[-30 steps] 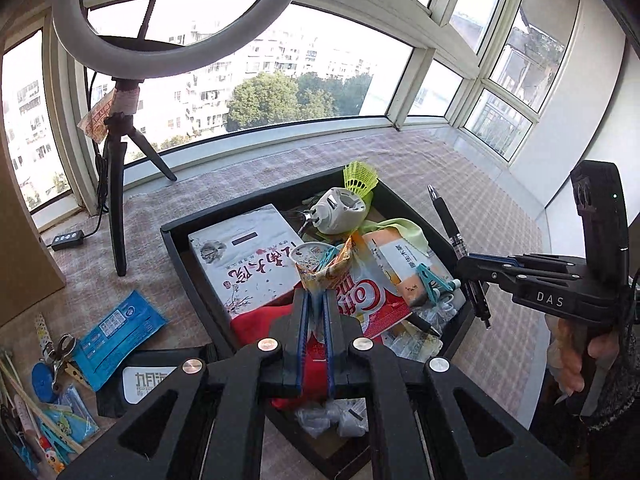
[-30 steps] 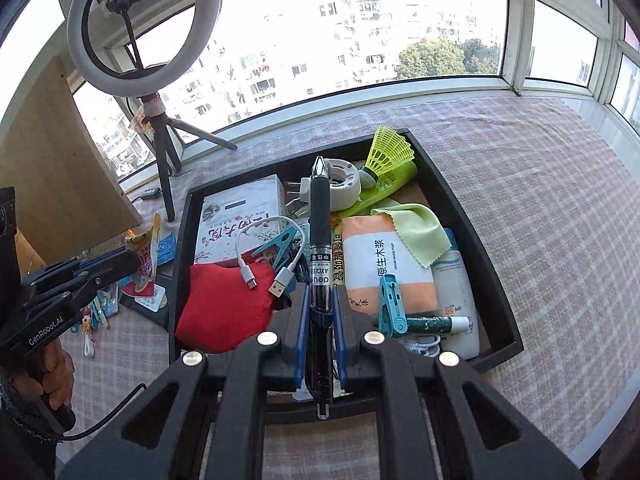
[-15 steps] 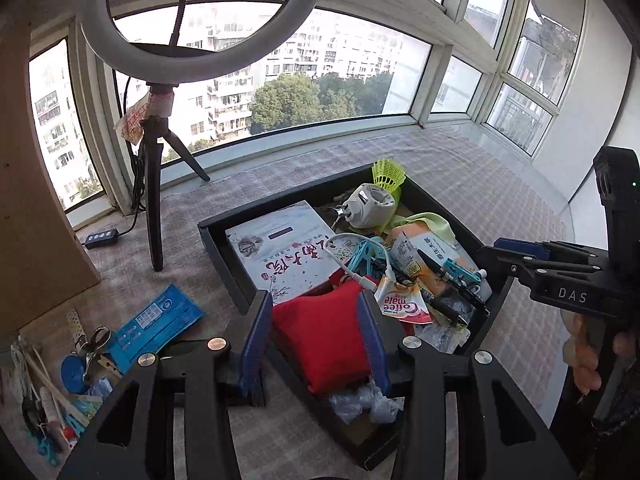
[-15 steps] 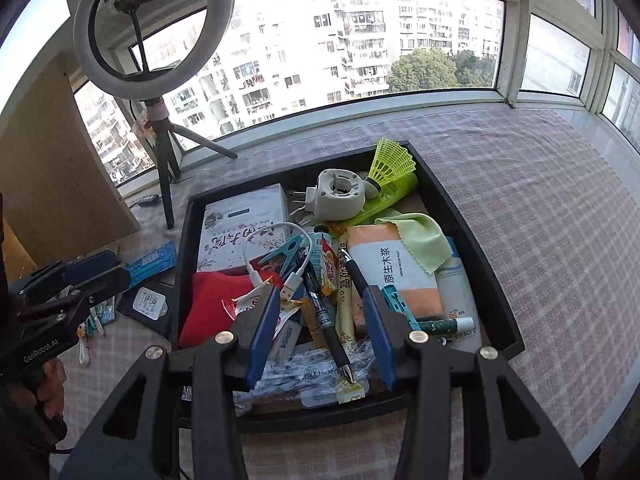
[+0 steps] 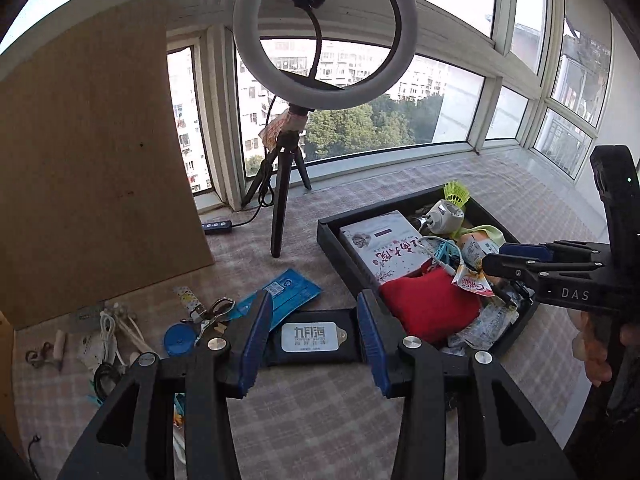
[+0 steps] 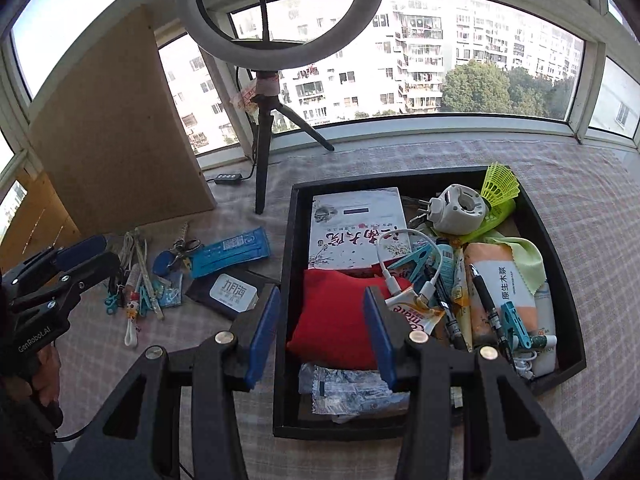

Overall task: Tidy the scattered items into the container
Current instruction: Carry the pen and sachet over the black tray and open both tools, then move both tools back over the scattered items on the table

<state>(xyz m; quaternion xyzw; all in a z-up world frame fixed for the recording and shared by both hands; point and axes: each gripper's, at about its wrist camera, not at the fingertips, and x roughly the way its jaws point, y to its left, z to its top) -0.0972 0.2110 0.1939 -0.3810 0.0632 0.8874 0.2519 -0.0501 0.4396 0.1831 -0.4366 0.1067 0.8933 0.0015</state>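
Both grippers are held with jaws apart, nothing gripped: left gripper (image 5: 314,338) over a flat black pouch (image 5: 310,336) on the checked cloth, right gripper (image 6: 320,330) above a plump red cushion (image 6: 334,318) inside the rectangular black tray (image 6: 286,264).

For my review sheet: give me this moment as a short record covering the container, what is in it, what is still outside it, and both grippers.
container: black tray, on the checked cloth
inside: red pouch, white booklet, white plug adapter, yellow shuttlecock, pens, clips, sachets
still outside: black packet, blue packet, scissors, small clutter to the left of the tray
left gripper: open, empty, black packet seen between its fingers
right gripper: open, empty, over the tray's near edge
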